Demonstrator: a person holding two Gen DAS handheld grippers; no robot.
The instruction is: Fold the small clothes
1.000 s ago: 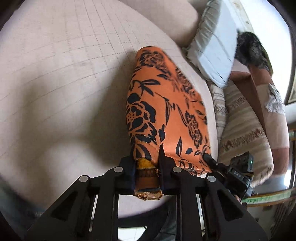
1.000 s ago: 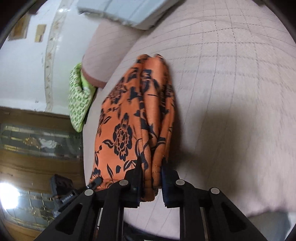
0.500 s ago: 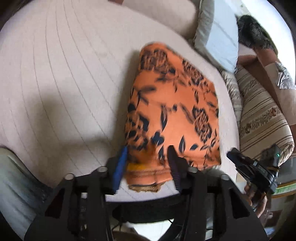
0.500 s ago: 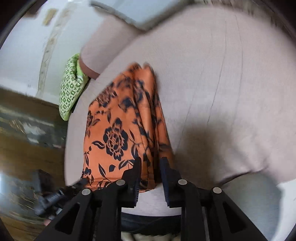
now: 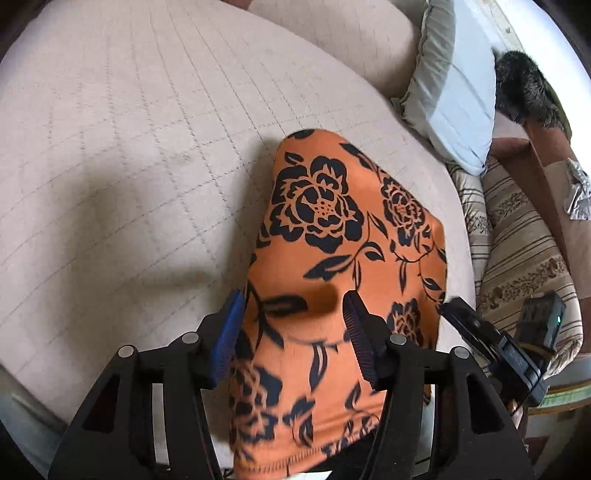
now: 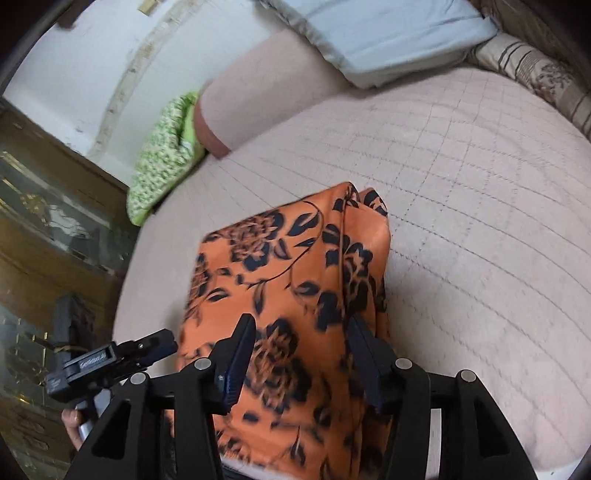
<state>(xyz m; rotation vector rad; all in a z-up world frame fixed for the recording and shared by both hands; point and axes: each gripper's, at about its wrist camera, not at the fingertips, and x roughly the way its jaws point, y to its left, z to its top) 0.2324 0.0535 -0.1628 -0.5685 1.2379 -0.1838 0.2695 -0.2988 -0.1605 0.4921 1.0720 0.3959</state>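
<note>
I have both the left hand-held gripper (image 5: 291,328) and the right hand-held gripper (image 6: 301,354) opening, pads clear of the orange floral garment (image 5: 343,266) folded on the quilted bed (image 5: 129,147) (soft, light, probably slippery), so I'd pinch its hemmed corners.

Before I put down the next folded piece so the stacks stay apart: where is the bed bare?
Bare quilt spreads beside the orange floral cloth, away from the green patterned cloth, up to the blue pillow. Crowded: the striped cushions along the cloth's other side.
</note>
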